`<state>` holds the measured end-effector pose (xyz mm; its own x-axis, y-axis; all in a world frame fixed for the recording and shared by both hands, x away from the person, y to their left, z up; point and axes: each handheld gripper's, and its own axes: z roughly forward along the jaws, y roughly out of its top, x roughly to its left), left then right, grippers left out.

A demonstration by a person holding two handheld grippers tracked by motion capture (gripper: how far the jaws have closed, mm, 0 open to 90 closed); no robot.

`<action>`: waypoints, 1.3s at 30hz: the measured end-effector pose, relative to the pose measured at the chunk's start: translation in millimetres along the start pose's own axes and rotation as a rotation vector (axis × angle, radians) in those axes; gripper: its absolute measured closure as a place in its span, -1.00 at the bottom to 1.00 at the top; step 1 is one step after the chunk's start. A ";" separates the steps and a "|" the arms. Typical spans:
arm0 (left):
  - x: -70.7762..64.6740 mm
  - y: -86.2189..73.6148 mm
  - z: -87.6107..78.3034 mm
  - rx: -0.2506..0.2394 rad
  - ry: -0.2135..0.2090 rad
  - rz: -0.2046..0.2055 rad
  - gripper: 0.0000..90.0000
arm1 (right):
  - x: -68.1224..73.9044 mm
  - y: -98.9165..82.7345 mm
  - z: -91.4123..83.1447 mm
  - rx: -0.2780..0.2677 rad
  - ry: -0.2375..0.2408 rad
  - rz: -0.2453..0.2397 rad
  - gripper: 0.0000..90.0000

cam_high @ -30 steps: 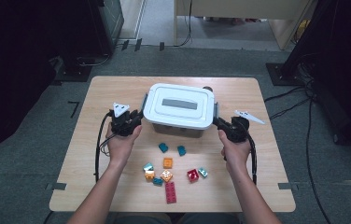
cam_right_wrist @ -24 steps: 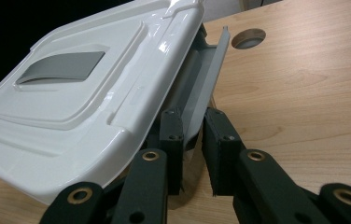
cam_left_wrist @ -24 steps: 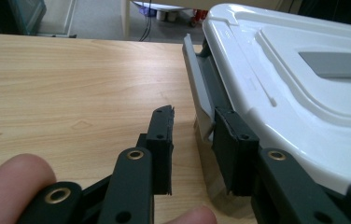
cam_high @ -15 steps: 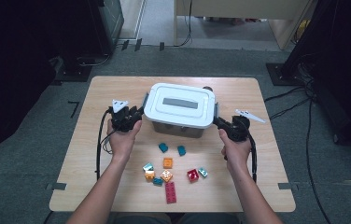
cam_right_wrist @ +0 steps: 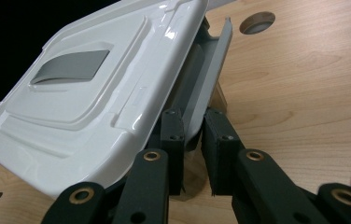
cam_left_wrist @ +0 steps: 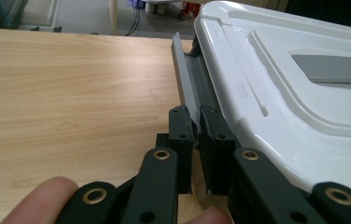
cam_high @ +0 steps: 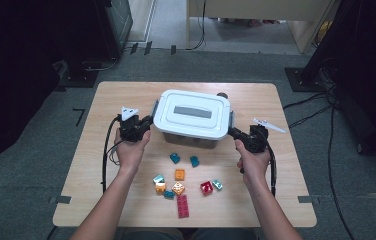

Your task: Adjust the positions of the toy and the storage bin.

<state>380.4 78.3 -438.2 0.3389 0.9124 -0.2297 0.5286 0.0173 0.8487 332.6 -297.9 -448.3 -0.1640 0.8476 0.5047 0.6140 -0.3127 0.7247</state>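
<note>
A storage box with a white lid (cam_high: 193,112) stands at the middle back of the wooden table (cam_high: 126,95). A grey latch flap hangs at each of its short ends. My left gripper (cam_high: 151,121) is at the box's left end; its jaws have just been closing and now pinch the left latch (cam_left_wrist: 183,79) between the pads of that gripper (cam_left_wrist: 196,135). At the right end my right gripper (cam_high: 232,131) is shut on the right latch (cam_right_wrist: 211,70), whose flap stands away from the lid (cam_right_wrist: 94,84) and runs down between the pads of this gripper (cam_right_wrist: 193,135).
Several small toy blocks (cam_high: 178,175) lie in front of the box, among them a red brick (cam_high: 182,206) and two teal pieces (cam_high: 175,158). A round cable hole (cam_right_wrist: 256,22) sits in the table behind the box. Cables trail from both grippers towards the front edge.
</note>
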 end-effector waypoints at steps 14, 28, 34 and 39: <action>1.3 -8.5 -21.6 0.013 0.010 -0.007 0.88 | 4.8 -5.8 -4.4 0.039 0.041 0.019 0.79; 0.8 -19.2 -42.2 0.020 0.004 -0.022 0.87 | 10.6 -15.5 -12.6 0.058 0.058 0.014 0.80; 0.1 -23.0 -49.0 0.022 0.006 -0.024 0.87 | 12.2 -18.1 -14.8 0.062 0.064 0.007 0.80; 0.4 -26.2 -55.9 0.027 0.005 -0.025 0.87 | 14.6 -21.2 -17.4 0.068 0.070 0.003 0.80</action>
<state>323.1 101.1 -433.9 0.3217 0.9138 -0.2479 0.5574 0.0289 0.8297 303.8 -286.4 -448.2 -0.2137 0.8139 0.5403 0.6655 -0.2836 0.6904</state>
